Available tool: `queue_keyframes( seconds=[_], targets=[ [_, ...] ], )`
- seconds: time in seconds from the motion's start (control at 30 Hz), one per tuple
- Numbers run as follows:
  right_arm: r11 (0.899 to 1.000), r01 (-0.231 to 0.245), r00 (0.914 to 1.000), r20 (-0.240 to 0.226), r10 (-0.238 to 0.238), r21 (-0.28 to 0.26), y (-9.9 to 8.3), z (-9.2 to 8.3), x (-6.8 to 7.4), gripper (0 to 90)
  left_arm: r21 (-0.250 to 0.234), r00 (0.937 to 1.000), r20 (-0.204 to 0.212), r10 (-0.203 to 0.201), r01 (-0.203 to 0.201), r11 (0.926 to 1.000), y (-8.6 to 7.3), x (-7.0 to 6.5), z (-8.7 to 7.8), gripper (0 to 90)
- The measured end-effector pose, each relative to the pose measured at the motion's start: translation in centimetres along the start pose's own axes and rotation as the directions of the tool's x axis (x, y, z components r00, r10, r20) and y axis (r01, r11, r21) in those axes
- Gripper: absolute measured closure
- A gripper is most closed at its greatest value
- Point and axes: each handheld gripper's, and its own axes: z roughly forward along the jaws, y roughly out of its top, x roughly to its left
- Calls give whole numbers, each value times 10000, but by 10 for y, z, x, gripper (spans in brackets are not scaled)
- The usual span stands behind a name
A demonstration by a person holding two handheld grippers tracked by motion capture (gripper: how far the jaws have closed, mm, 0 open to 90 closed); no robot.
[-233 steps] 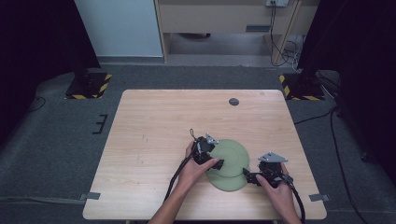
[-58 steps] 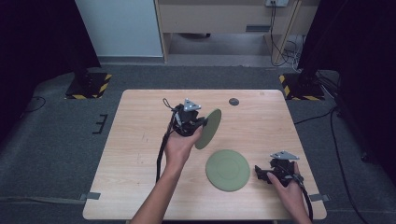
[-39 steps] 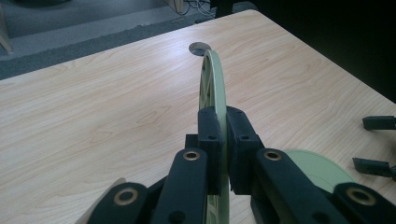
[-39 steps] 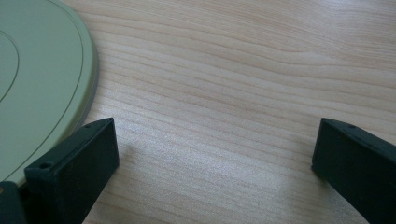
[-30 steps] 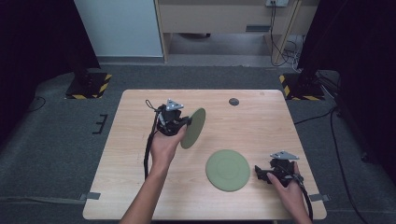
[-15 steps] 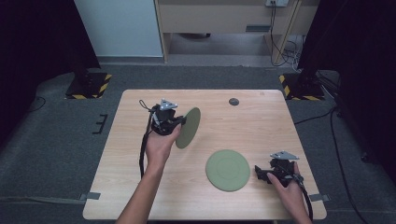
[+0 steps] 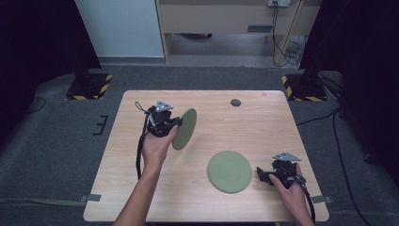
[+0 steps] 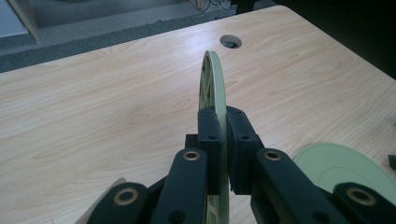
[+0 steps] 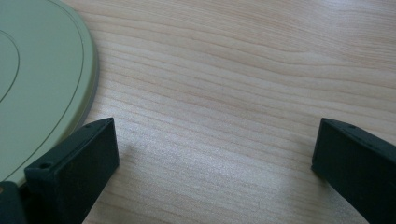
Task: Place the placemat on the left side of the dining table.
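Now mid-carry: left gripper (image 7: 175, 123) pinching a green plate (image 7: 184, 129) by its rim, held on edge above the tabletop (image 7: 263, 122), well left of the second green plate (image 7: 229, 171) lying flat. Right gripper (image 7: 264, 175) resting just right of that flat plate, jaws spread, nothing between them. Judged as the separating step, one plate lifted off and being moved aside. Next: tilt the held plate level, lower onto bare wood well apart from the flat one, then release.

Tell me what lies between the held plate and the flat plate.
Only bare table separates the held plate from the flat plate, per the high view.
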Motion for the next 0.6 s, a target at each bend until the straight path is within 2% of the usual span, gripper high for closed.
queue_keyframes(
  seconds=[0.6],
  targets=[
    [10000,24,10000,-13,-24,-26,0,0,1,9,20,9996,-231,-164,164,9999,-8,14,-5,857]
  ],
)
